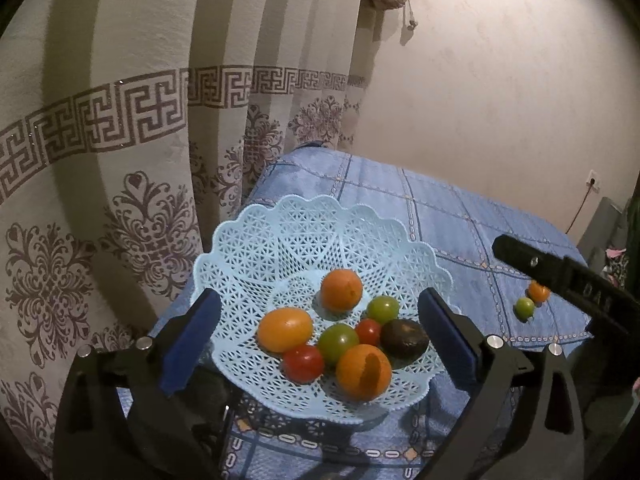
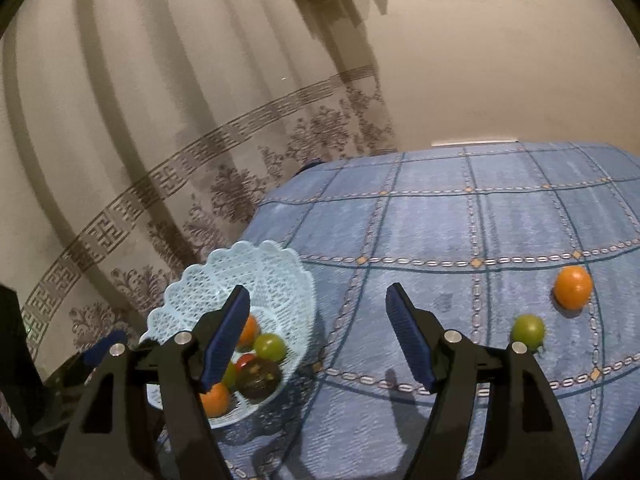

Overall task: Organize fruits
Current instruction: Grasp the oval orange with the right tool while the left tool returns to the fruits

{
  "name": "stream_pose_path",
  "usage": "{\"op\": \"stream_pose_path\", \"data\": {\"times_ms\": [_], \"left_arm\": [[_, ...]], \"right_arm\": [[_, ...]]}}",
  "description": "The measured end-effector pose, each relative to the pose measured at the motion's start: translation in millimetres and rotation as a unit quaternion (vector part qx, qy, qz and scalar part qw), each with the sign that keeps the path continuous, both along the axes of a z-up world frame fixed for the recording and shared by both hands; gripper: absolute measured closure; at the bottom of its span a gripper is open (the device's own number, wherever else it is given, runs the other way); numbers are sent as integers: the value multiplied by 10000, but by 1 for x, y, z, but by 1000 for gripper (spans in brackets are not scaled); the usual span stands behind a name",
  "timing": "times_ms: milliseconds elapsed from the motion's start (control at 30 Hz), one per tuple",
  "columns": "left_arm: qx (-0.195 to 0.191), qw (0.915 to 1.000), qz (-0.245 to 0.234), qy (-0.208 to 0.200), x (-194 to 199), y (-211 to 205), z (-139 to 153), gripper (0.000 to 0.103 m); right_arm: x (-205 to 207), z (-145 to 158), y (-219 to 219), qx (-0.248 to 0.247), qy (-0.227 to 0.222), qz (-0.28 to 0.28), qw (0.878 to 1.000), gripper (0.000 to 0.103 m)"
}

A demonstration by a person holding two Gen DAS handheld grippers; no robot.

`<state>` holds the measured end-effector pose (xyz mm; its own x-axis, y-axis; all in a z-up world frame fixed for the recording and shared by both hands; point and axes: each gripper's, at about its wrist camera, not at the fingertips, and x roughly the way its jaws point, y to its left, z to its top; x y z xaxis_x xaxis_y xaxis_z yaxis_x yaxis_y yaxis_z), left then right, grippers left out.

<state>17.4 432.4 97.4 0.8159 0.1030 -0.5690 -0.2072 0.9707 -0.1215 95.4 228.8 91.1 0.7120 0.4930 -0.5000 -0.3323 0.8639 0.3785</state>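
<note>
Blue-padded fingers of the left gripper [image 1: 320, 340] stand spread wide and empty, framing the pale blue lattice basket [image 1: 256, 240], which is the landmark for everything else. Inside the basket lie eight fruits — two oranges, an oval orange-yellow fruit, two red tomatoes, two green tomatoes and a dark avocado [image 1: 404, 338] — clustered toward its near side.

Over the blue checked tablecloth [image 2: 440, 216], just right of the basket, the right gripper [image 2: 316, 336] hovers with jaws parted and nothing between them. Farther right of the basket, well apart from it, a green tomato [image 2: 528, 330] and an orange [image 2: 573, 286] sit near each other on the cloth.

Judging by this, most of the sorting is done; those two loose fruits look like what remains — the green tomato lies nearer the right gripper.
</note>
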Motion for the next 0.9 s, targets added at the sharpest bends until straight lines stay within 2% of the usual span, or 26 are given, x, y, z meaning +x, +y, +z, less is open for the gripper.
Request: {"op": "stream_pose_path", "data": {"times_ms": [267,433,733,900], "left_arm": [[78,9998,-163,12,1,-20,-2,3],[259,9993,-257,8,1,-37,-2,3],[332,9980,-542,2,5,-69,2,3],[372,9967,-713,79,10,-90,-2,3]], "right_arm": [[10,-5,-17,-50,134,-398,9991,33],[9,-2,-33,-82,123,-584,9982,33],[16,-6,-79,-568,132,-1050,9928,33],[32,-19,-112,-808,310,-1361,9869,33]]}}
